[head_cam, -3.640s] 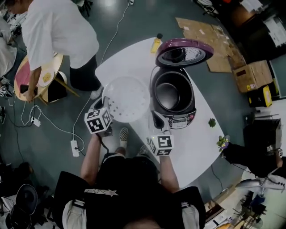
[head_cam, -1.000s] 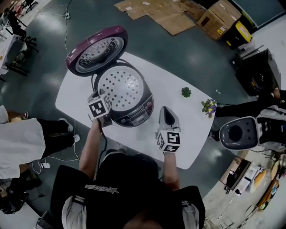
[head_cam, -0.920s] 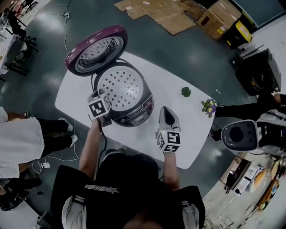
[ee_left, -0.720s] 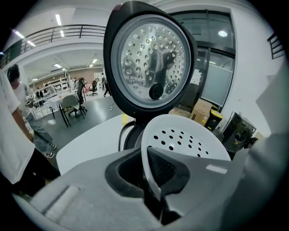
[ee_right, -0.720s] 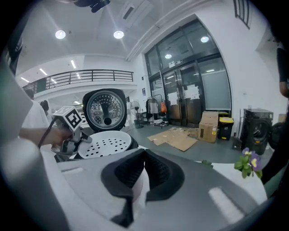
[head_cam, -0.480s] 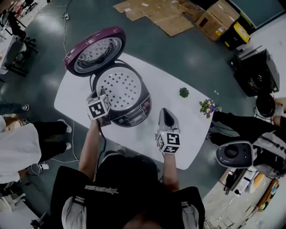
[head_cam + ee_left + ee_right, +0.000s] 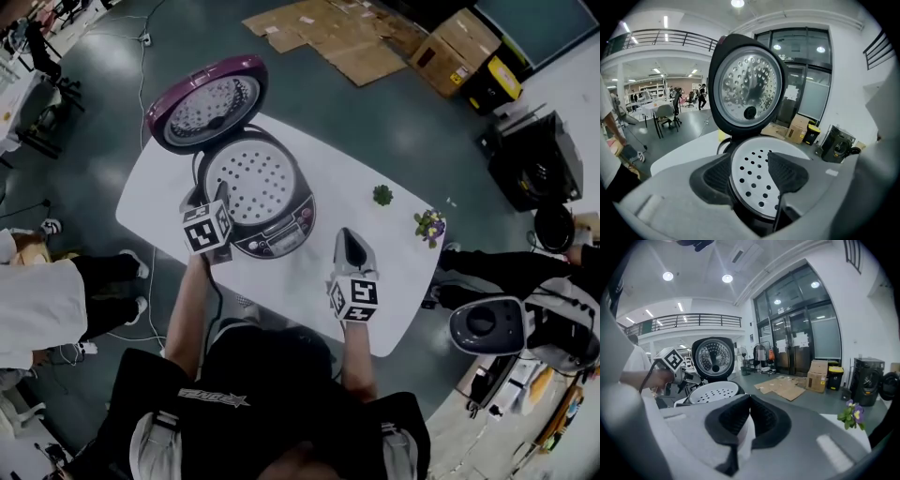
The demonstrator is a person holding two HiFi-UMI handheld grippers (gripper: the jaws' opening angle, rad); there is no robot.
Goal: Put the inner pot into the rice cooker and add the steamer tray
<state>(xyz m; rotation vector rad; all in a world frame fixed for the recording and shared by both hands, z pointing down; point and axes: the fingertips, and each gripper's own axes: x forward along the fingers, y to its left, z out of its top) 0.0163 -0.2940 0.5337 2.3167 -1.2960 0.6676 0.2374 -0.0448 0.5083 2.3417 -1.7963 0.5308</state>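
The rice cooker (image 7: 281, 230) stands on the white table with its purple lid (image 7: 206, 101) raised. The white perforated steamer tray (image 7: 251, 183) sits in its mouth and hides the inner pot. My left gripper (image 7: 204, 208) hangs at the tray's near-left rim. In the left gripper view its jaws (image 7: 750, 173) have just been opening and stand wide, the tray (image 7: 754, 180) lying beyond the gap untouched by the pads. My right gripper (image 7: 345, 239) hovers over the table right of the cooker, shut on nothing; in its own view the gripper (image 7: 750, 399) looks towards the tray (image 7: 715, 393).
A small green plant (image 7: 382, 195) and a potted flower (image 7: 429, 225) stand on the table (image 7: 375, 291) to the right. A person in white (image 7: 42, 309) stands at the left of the table. Flattened cardboard (image 7: 333, 33) and boxes lie on the floor beyond.
The tray, earlier held beside the cooker, now rests in it. Over the last second the left gripper let go and drew up slightly from the rim. The right gripper stays shut.
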